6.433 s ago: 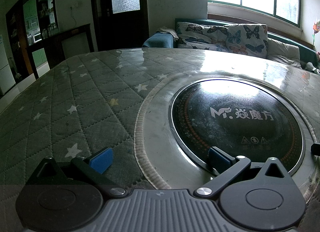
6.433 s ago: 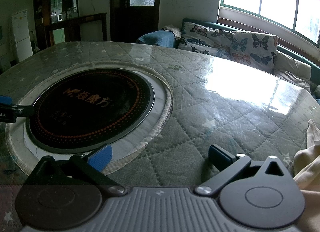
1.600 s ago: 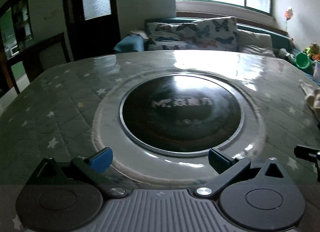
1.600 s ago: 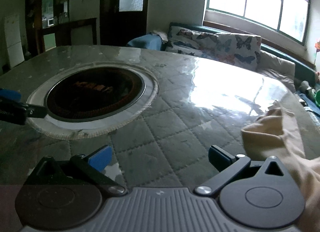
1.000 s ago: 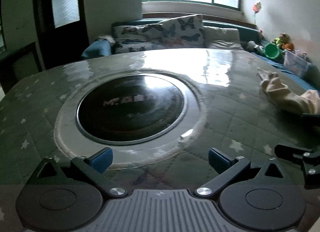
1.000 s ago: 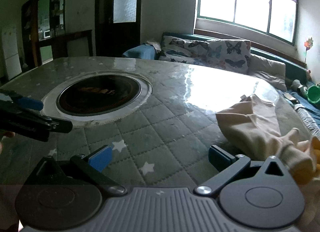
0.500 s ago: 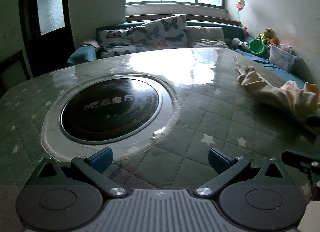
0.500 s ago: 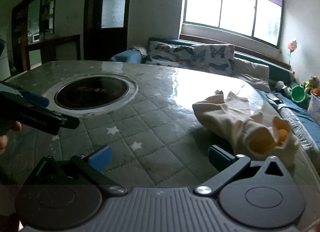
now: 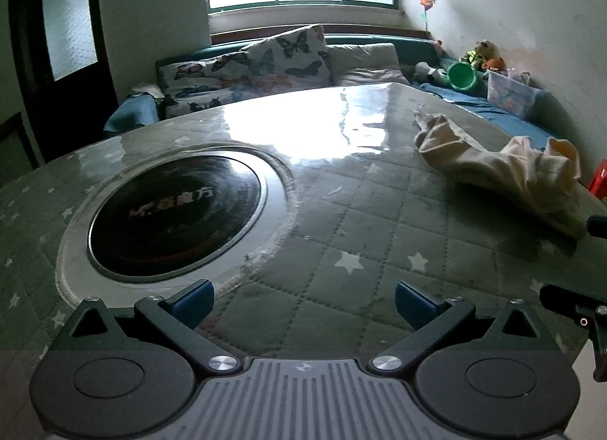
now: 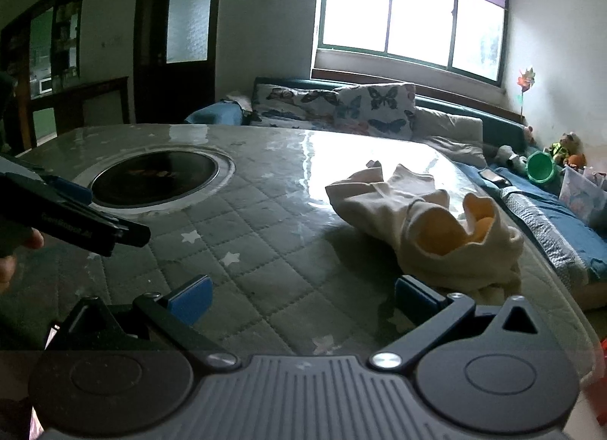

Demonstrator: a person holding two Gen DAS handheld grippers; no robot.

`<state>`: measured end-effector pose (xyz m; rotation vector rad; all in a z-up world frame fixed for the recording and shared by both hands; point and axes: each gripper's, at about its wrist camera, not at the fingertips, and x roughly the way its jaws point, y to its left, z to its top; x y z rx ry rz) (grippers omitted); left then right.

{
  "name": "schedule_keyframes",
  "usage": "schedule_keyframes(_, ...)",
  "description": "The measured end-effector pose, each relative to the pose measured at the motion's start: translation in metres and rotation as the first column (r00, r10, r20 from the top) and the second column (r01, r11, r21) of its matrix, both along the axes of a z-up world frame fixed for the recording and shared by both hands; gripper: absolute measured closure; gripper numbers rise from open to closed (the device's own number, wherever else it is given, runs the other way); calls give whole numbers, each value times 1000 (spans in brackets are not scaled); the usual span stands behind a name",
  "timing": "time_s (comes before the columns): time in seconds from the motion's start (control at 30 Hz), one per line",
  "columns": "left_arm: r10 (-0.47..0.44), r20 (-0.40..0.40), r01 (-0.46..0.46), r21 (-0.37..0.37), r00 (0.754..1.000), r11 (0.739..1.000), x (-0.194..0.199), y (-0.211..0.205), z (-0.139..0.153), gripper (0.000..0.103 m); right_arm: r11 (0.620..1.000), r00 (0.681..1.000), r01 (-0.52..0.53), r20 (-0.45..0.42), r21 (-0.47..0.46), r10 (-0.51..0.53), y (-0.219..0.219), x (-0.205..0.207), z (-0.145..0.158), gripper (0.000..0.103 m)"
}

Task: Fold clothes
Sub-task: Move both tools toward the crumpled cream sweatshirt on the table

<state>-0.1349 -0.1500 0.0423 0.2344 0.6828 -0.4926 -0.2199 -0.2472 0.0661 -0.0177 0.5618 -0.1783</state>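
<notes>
Cream garment (image 10: 428, 220) crumpled at right edge of quilted table (image 10: 265, 250), just beyond right gripper (image 10: 301, 297), near its right finger, not touching. Far right of left gripper (image 9: 303, 301), well apart. Both grippers spread wide, empty, low over table, aimed fwd. Inset cooktop (image 9: 174, 212) to left.

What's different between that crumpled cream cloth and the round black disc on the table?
The cream garment is soft, pale and bunched in a loose heap; the black disc is hard, dark, glossy and perfectly round. The garment lies on top of the quilted cover near the table's right edge; the disc sits flush in a ringed opening nearer the middle. Neither is touched by a gripper.
</notes>
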Motion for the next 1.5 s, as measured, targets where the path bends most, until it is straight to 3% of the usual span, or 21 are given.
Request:
schedule_keyframes(0.87, -154, -31, 156, 80, 988, 984, -3, -63, -10, 0, 996, 997, 77, -19, 35, -76, -20, -19, 0, 0)
schedule_keyframes(1.5, -200, -99, 210, 108, 975, 972, 10, -92, -15, 0, 988, 989, 150, -10, 34, -150, -41, -30, 19, 0)
